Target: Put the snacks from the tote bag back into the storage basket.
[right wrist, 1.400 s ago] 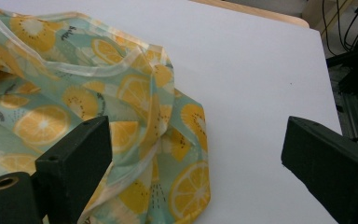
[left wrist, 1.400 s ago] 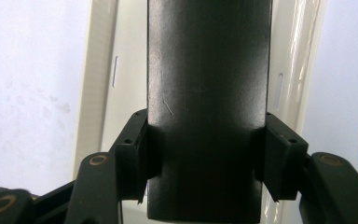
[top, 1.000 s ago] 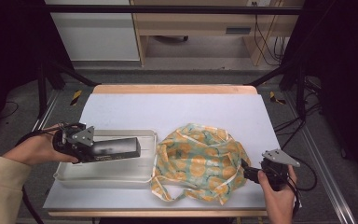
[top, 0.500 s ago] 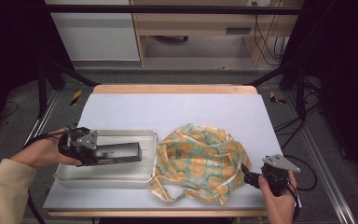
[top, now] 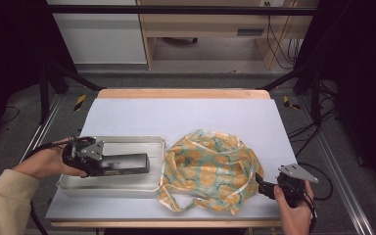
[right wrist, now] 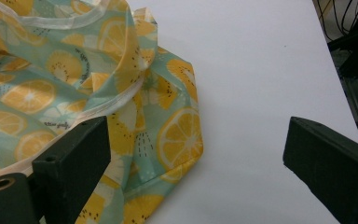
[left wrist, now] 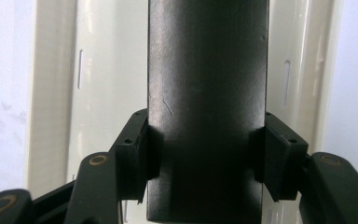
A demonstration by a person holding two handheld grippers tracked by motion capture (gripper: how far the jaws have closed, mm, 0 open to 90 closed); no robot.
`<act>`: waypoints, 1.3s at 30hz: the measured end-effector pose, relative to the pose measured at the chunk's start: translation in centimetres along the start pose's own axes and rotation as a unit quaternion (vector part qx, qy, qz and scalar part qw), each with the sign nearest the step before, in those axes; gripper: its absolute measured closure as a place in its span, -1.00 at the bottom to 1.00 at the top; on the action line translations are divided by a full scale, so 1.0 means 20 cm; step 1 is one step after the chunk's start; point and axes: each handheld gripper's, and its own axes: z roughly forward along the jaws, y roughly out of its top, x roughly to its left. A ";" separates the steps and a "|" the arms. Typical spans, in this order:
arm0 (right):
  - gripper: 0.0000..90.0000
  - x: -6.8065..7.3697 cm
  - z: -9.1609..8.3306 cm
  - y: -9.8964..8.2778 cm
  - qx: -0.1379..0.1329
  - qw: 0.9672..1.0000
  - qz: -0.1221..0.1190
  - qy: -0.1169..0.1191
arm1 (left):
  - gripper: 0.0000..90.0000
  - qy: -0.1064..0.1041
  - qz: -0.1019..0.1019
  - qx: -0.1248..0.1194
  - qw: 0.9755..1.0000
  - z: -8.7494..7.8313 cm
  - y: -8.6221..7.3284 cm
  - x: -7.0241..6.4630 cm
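A long black block (top: 126, 164) lies lengthwise over a shallow metal tray (top: 127, 141) at the left of the white table. My left gripper (top: 107, 165) is shut on the block's left end. In the left gripper view both pads (left wrist: 144, 147) press the sides of the block (left wrist: 207, 70), with the tray (left wrist: 107, 70) beneath. A crumpled cloth (top: 210, 166) printed with orange and lemon slices lies right of the tray. My right gripper (top: 263, 187) stands open at the cloth's near right edge. In the right gripper view its left jaw hangs over the cloth (right wrist: 51, 70), its right jaw over bare table.
The white table top (top: 176, 115) stretches bare behind the tray and the cloth. A cloth strap (top: 176, 203) loops toward the near edge. Black frame posts and cables (top: 318, 132) stand off the table's right side, and a wooden bench (top: 200, 29) stands behind.
The left gripper and the black block have shifted slightly toward the near side of the tray. The right gripper has barely moved, still open at the cloth's edge.
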 end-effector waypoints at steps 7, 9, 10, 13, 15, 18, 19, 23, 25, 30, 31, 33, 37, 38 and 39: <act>-0.83 -0.01 0.01 -0.01 0.006 1.000 0.004 0.001 | -0.03 -0.004 0.013 -0.002 1.000 0.02 0.05 -0.01; -0.83 -0.01 0.01 -0.01 0.007 1.000 0.003 0.002 | -0.03 -0.007 0.018 -0.002 1.000 0.02 0.07 -0.01; -0.83 -0.01 0.01 -0.01 0.008 1.000 0.002 0.001 | -0.03 -0.008 0.020 -0.003 1.000 0.03 0.08 -0.01; -0.83 -0.01 0.01 -0.01 0.010 1.000 0.005 0.001 | -0.03 -0.011 0.023 -0.006 1.000 0.05 0.09 -0.02; -0.83 -0.01 0.02 -0.02 0.010 1.000 0.004 0.002 | -0.03 -0.015 0.026 -0.005 1.000 0.06 0.10 -0.03; -0.83 -0.01 0.01 -0.02 0.010 1.000 0.005 0.002 | -0.03 -0.018 0.026 -0.007 0.999 0.08 0.12 -0.03; -0.83 -0.01 0.01 -0.02 0.010 1.000 0.005 0.002 | -0.03 -0.019 0.029 -0.005 0.999 0.09 0.12 -0.03; -0.82 -0.01 0.02 -0.02 0.012 1.000 0.006 0.004 | -0.03 -0.021 0.027 -0.007 0.999 0.10 0.13 -0.03; -0.82 -0.01 0.02 -0.02 0.013 1.000 0.007 0.004 | -0.03 -0.022 0.029 -0.006 0.999 0.11 0.13 -0.03; -0.82 -0.01 0.02 -0.02 0.013 1.000 0.006 0.004 | -0.03 -0.025 0.022 -0.011 0.999 0.12 0.13 -0.03; -0.82 -0.01 0.02 -0.02 0.013 1.000 0.007 0.005 | -0.03 -0.026 0.020 -0.014 0.999 0.12 0.13 -0.03; -0.82 -0.01 0.02 -0.02 0.013 1.000 0.006 0.005 | -0.03 -0.026 0.021 -0.015 0.999 0.12 0.14 -0.03; -0.82 -0.01 0.02 -0.02 0.014 1.000 0.006 0.007 | -0.03 -0.026 0.022 -0.015 0.999 0.12 0.14 -0.02; -0.82 -0.01 0.02 -0.02 0.014 1.000 0.007 0.008 | -0.03 -0.027 0.021 -0.016 0.999 0.12 0.14 -0.02; -0.82 -0.01 0.02 -0.02 0.015 1.000 0.007 0.008 | -0.03 -0.028 0.020 -0.016 0.999 0.12 0.14 -0.02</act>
